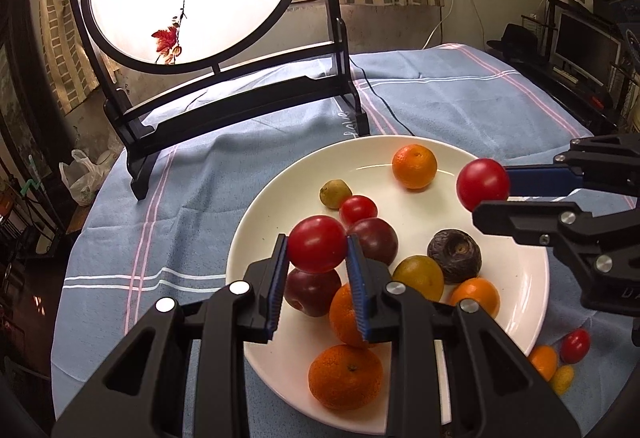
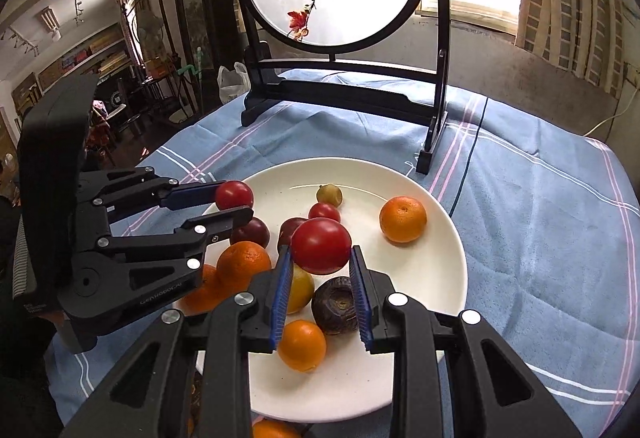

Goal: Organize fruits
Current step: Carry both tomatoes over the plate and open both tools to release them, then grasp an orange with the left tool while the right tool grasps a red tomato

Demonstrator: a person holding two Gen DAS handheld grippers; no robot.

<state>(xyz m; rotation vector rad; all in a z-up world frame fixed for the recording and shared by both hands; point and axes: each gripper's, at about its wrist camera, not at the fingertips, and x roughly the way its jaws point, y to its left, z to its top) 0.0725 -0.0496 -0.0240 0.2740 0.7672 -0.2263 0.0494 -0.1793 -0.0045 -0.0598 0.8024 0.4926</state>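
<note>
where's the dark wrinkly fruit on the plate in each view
Left wrist view: the dark wrinkly fruit lies right of centre on the white plate, below the right claw.
Right wrist view: the same fruit is low in the centre, partly behind the right claw's fingers.
Shared landmark: the lone orange near the plate's far rim.

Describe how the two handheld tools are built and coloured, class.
Both the left tool and right tool are matt black, angular linkage frames with silver round pivot pins and ribbed blue finger pads. Faint pale lettering marks the left tool's body in the right wrist view. No cables show.
</note>
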